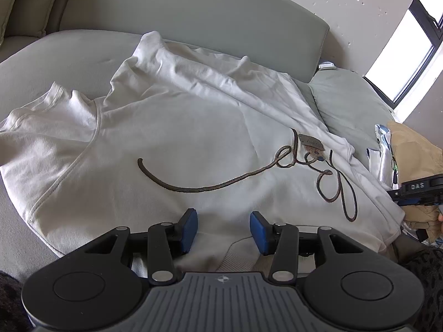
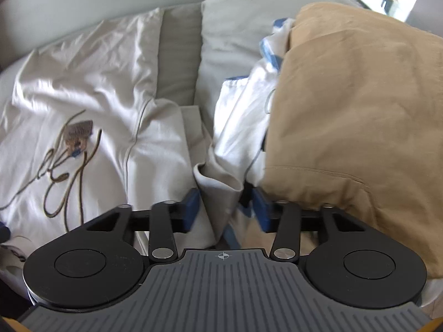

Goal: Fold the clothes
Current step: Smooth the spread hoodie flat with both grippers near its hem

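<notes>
A white sweatshirt [image 1: 177,138] with brown script lettering [image 1: 277,166] lies spread on a grey sofa seat [image 1: 69,52]. My left gripper [image 1: 223,222] is open just above its near edge, over a ribbed band [image 1: 238,254], with nothing pinched. In the right wrist view the same sweatshirt [image 2: 91,83] fills the left side. One sleeve end [image 2: 218,182] stands bunched between the fingers of my right gripper [image 2: 225,206], whose jaws are wide apart. The right gripper [image 1: 420,188] also shows at the right edge of the left wrist view.
A tan garment [image 2: 360,110] is heaped on the right, over a white and blue garment [image 2: 249,105]. A grey cushion [image 1: 349,102] and the sofa backrest [image 1: 193,19] lie behind. A window [image 1: 401,55] is at far right.
</notes>
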`<state>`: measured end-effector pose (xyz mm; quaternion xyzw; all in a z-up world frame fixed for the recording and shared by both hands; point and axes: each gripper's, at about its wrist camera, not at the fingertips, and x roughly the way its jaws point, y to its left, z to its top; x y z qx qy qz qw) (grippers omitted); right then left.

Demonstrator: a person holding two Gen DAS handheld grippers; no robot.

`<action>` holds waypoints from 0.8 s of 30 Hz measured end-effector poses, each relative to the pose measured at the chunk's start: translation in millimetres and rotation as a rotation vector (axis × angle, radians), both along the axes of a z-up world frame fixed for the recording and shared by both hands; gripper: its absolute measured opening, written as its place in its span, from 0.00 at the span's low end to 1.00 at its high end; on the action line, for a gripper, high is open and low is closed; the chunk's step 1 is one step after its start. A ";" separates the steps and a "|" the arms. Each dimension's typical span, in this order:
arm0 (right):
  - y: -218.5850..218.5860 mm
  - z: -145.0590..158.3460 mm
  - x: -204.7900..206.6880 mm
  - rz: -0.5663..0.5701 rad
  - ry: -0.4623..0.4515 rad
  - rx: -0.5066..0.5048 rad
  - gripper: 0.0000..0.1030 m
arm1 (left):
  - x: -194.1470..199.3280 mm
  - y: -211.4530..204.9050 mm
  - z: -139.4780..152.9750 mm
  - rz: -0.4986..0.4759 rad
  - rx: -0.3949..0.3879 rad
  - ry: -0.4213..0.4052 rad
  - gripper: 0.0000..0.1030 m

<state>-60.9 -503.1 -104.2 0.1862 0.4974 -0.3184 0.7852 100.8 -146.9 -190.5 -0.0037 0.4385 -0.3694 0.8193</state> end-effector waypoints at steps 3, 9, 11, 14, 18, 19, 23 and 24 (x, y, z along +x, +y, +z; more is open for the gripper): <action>-1.1 -3.3 -1.3 -0.043 -0.022 -0.028 0.08 | -0.7 0.6 -0.5 -0.004 -0.001 -0.006 0.43; 1.2 28.1 -24.8 -0.084 -0.130 -0.103 0.00 | 2.5 4.4 -2.5 -0.004 -0.024 0.027 0.43; 0.7 36.6 -28.5 -0.093 -0.135 -0.141 0.00 | 3.4 5.1 -2.7 0.000 -0.035 0.037 0.43; -0.1 49.5 -34.0 -0.105 -0.142 -0.198 0.00 | 2.9 4.7 -2.4 -0.005 -0.036 0.036 0.43; -1.7 63.9 -40.5 -0.122 -0.145 -0.269 0.01 | 0.8 5.1 -2.3 -0.021 -0.038 0.027 0.43; -4.4 54.8 -38.2 -0.129 -0.120 -0.260 0.01 | 0.4 5.2 -2.4 -0.024 -0.037 0.024 0.43; -4.3 39.3 -40.2 -0.135 -0.101 -0.234 0.11 | 0.6 8.0 0.1 -0.023 -0.058 0.029 0.43; 0.1 42.7 -42.5 -0.138 -0.116 -0.234 0.28 | 1.8 12.4 3.3 -0.009 -0.089 0.056 0.43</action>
